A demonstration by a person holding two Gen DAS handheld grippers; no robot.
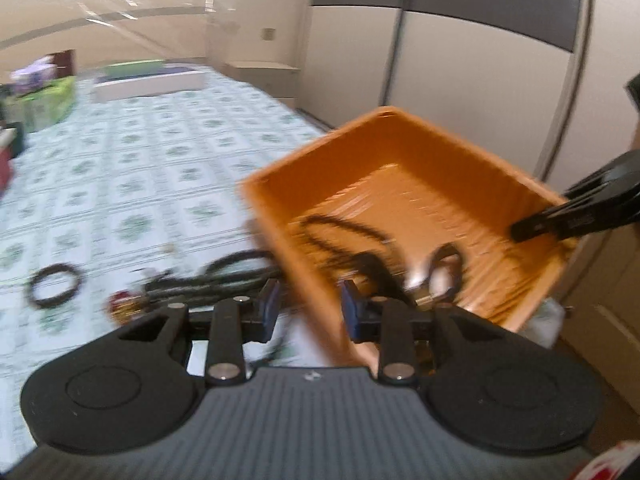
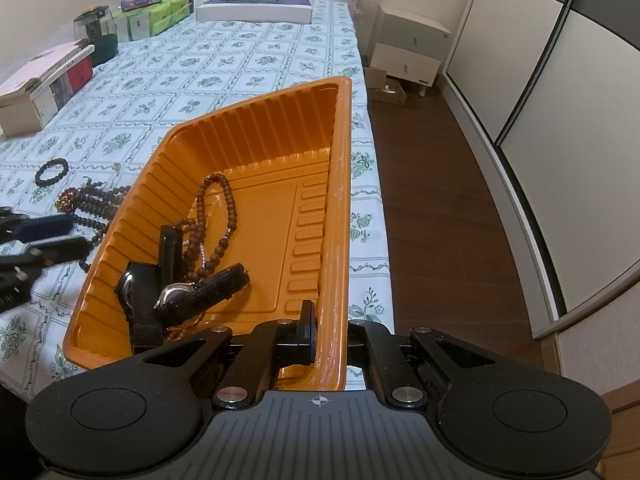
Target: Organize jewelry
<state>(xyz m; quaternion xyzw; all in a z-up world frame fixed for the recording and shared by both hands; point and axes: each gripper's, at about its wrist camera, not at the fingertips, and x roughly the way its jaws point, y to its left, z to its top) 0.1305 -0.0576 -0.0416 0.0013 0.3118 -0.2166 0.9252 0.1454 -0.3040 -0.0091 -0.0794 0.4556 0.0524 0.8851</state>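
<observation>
An orange ribbed plastic tray [image 2: 256, 132] sits near the right edge of a table with a floral cloth. It holds a brown bead necklace [image 2: 230, 204] and two black-strap watches [image 2: 192, 296]. My right gripper [image 2: 330, 336] is shut on the tray's right wall near its front corner. In the left wrist view the tray [image 1: 400, 152] looks tilted and blurred. My left gripper [image 1: 308, 304] is open, straddling the tray's left wall. On the cloth left of the tray lie a dark bead bracelet [image 2: 51, 172], a heap of brown bead strands [image 2: 96, 204] and a red-gold piece [image 1: 126, 304].
Boxes [image 2: 44, 80], a dark jar [image 2: 98, 34], green tissue packs [image 2: 158, 16] and a flat white box [image 2: 254, 12] stand along the far and left sides of the table. The table edge and wooden floor [image 2: 440, 220] lie right of the tray. A wardrobe [image 2: 560, 100] stands further right.
</observation>
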